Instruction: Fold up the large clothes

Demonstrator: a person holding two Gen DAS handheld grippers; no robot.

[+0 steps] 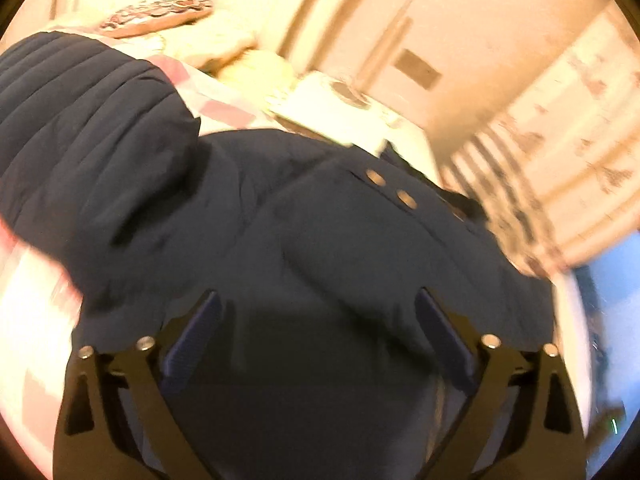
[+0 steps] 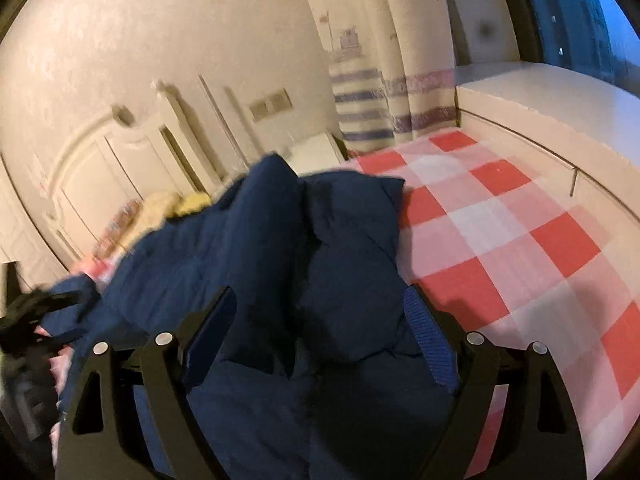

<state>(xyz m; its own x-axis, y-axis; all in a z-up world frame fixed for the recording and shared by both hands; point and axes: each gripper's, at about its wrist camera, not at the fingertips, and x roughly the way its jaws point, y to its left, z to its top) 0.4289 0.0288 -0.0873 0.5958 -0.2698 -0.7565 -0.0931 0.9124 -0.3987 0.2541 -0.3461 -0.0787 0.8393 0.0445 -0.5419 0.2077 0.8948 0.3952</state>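
Jacket (image 2: 256, 248) dark navy throughout, with two round tan snaps (image 1: 392, 189) on it. Bedsheet (image 2: 520, 240) checked in red, pale pink and white squares. Curtain (image 2: 372, 92) cream with blue-grey and mauve bands across its lower part. Wall (image 2: 120, 40) plain cream-beige. Gripper fingers (image 2: 430, 344) black, with blue ribbed pads. Pillow (image 1: 156, 14) at the head of the bed patterned in brown and white, blurred.

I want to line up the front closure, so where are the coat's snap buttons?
In the left wrist view the two metal snaps sit on the navy padded coat, right of centre, ahead of the left gripper.
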